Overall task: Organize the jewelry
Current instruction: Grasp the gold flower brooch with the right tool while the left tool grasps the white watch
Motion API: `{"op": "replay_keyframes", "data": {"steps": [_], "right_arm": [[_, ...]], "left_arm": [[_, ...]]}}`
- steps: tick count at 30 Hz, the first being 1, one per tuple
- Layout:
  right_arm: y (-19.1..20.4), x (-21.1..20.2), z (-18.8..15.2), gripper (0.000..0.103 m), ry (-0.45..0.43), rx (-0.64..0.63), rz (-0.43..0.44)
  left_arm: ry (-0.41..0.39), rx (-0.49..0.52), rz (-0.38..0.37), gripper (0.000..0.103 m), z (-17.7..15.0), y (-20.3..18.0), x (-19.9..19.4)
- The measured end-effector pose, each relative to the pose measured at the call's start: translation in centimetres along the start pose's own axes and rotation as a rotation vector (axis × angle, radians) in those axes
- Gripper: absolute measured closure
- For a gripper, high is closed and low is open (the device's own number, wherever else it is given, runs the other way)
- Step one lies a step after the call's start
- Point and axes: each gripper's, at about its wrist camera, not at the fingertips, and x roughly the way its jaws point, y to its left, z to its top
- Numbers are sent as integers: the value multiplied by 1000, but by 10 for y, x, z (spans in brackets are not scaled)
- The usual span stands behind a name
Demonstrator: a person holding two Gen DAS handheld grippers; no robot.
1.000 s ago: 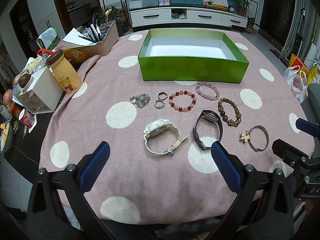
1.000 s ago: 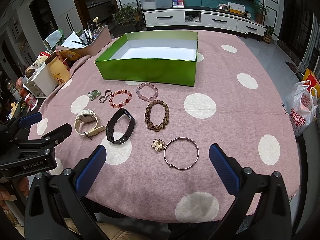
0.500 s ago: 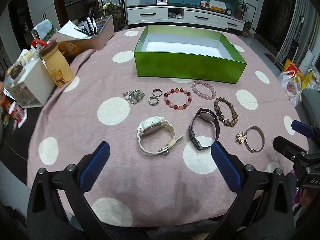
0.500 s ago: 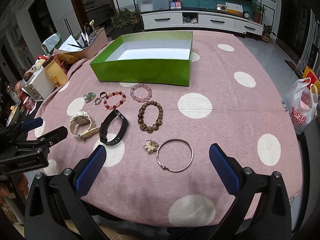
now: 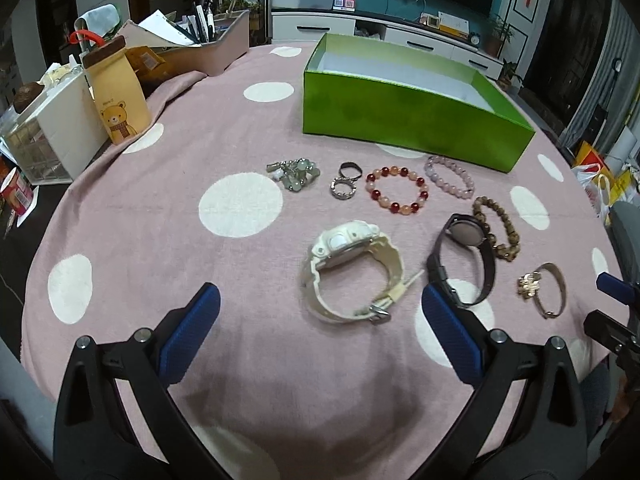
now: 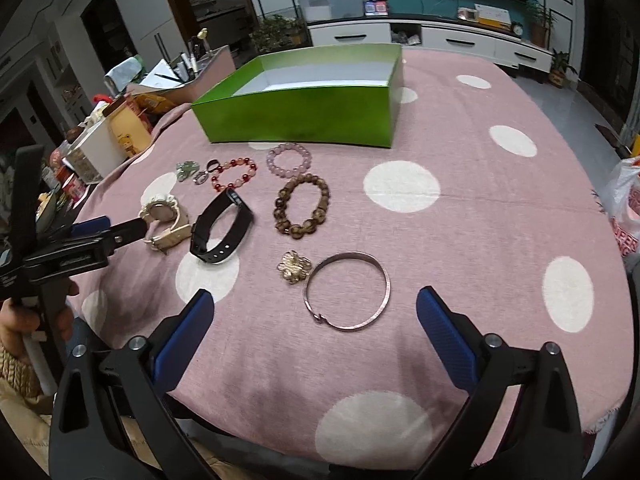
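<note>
An open green box (image 5: 412, 116) with a white floor stands at the back of the pink dotted tablecloth; it also shows in the right wrist view (image 6: 304, 108). Jewelry lies in front of it: a white watch (image 5: 352, 270), a black watch (image 5: 464, 260), a red bead bracelet (image 5: 396, 195), a pink bead bracelet (image 5: 450, 176), a brown bead bracelet (image 6: 302, 206), a silver bangle (image 6: 348, 290) with a gold flower charm (image 6: 294, 267), rings (image 5: 346, 182) and a green charm cluster (image 5: 294, 170). My left gripper (image 5: 320, 336) is open just before the white watch. My right gripper (image 6: 312, 332) is open just before the bangle.
At the left edge stand a yellow bear bottle (image 5: 118, 92), a white drawer box (image 5: 52, 128) and a tray of pens and papers (image 5: 200, 40). A plastic bag (image 6: 624, 208) hangs off the table's right side. A TV cabinet runs along the back wall.
Both grippers have moved forward and lower toward the table. The watches and the bangle are now closer to their fingers. Both stay open; nothing on the cloth has moved.
</note>
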Motion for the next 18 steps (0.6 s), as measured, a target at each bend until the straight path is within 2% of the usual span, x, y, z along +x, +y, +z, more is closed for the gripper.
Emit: {"op": "replay_keyframes", "data": {"steps": [3, 7, 9, 12, 14, 18], "right_arm": [[1, 7, -1, 19, 7, -11, 9], [4, 17, 0, 37, 19, -21, 38], [8, 20, 1, 42, 13, -38, 52], [16, 28, 5, 50, 7, -86, 50], [20, 36, 8, 54, 10, -119, 49], [26, 47, 11, 61, 16, -178, 37]], "left_arm": [[21, -21, -3, 9, 2, 3, 10], [45, -38, 0, 24, 7, 5, 21], [55, -38, 2, 29, 9, 5, 26], [72, -38, 3, 40, 11, 5, 32], [81, -38, -1, 52, 12, 5, 35], [86, -32, -2, 57, 13, 5, 39]]}}
